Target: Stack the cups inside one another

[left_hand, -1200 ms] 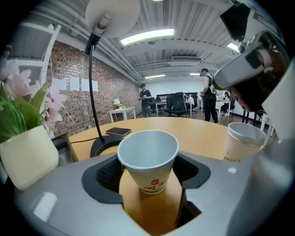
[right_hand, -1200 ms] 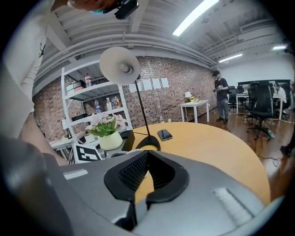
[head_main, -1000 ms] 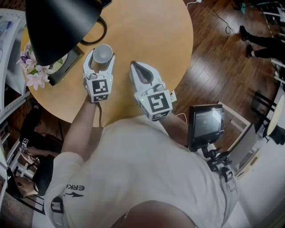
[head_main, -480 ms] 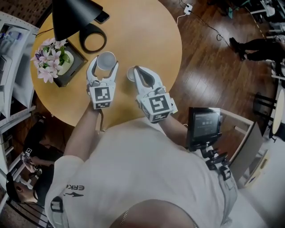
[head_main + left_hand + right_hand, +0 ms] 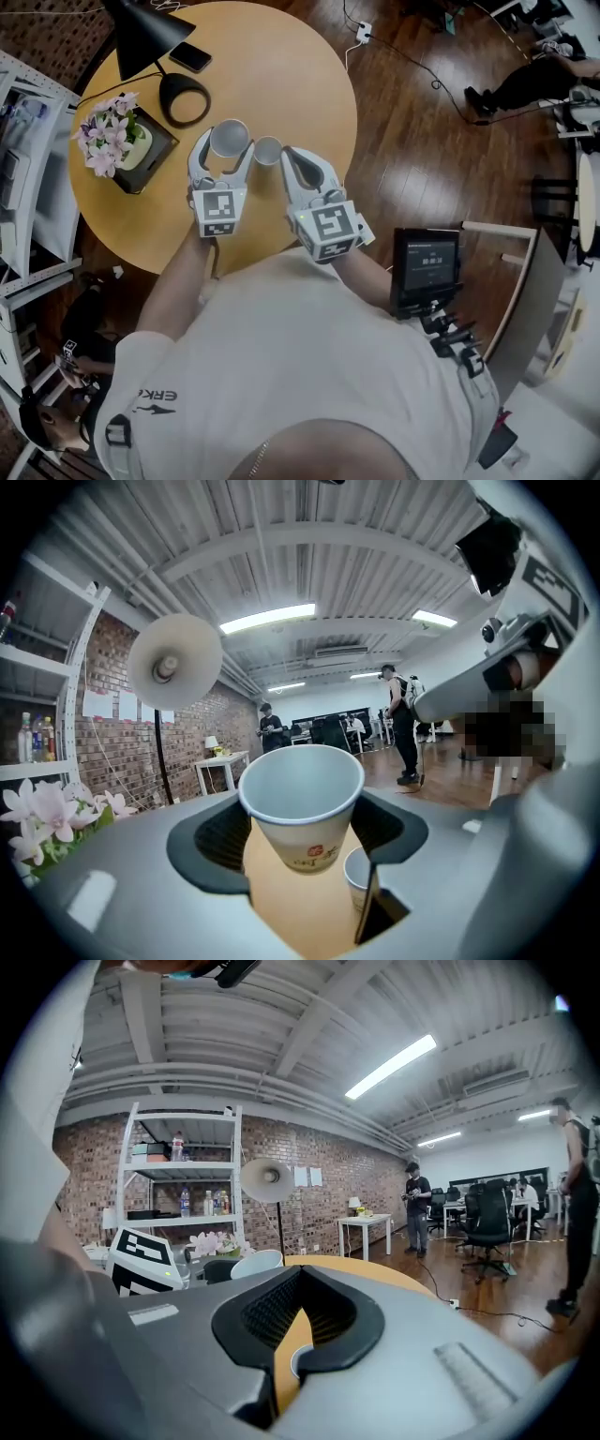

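Both have risen, nearly level: left gripper's (image 5: 226,152) fingers (image 5: 199,156) clamp the cup (image 5: 230,137), right gripper's (image 5: 287,156) are together.

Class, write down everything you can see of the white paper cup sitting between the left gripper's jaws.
The white paper cup is a tapered shape with a rolled rim, wider at the mouth than at the base. It is empty, pale inside, and carries a small red and dark printed mark low on its side. It stands upright, mouth up, with the left gripper closed on its sides over the round wooden table. A smaller white cup sits close on its right; whether they touch cannot be told.
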A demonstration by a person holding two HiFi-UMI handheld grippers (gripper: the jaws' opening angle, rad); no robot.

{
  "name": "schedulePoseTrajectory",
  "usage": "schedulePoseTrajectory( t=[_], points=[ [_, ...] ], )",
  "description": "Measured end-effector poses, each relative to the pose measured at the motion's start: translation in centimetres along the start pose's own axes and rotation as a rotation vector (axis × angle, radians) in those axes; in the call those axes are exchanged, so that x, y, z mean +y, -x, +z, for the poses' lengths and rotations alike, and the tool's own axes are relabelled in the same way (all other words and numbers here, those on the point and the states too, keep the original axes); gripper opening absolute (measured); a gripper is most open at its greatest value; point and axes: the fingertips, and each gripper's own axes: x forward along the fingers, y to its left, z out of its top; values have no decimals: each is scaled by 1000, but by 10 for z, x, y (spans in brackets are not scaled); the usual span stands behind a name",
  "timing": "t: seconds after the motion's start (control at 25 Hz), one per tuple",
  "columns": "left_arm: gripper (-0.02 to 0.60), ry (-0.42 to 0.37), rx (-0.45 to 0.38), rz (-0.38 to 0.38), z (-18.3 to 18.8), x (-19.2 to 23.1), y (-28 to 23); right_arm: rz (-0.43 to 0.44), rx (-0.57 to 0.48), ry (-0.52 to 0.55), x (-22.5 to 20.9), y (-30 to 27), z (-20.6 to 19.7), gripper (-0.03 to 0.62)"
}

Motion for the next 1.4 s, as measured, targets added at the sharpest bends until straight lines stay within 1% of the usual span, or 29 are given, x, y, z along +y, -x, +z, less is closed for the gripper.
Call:
schedulePoseTrajectory(
  t=[0.16,0.28,0.44,0.56,0.76,0.96,1.2,1.4],
  points=[
    [334,-4,-21,-38,10,-17,6,-34,-15,4,2,22,5,14],
    [334,-7,-28,-52,14,-27,6,-41,-18,3,0,30,5,14],
    [334,-16,-22,-59,16,-39,4,-34,-30,1,-9,32,7,14],
    [334,-25,-7,-48,15,-48,0,-8,-36,-5,-21,29,10,14],
    [334,-25,34,2,16,-62,-15,46,-42,-9,-51,27,17,14],
    [334,-25,89,69,8,-76,-28,118,-25,-22,-79,23,12,14],
    [334,-14,166,178,-9,-81,-31,245,9,-22,-93,15,0,14],
    [334,12,200,241,-20,-82,-36,309,26,-18,-102,5,-5,14]
  ],
)
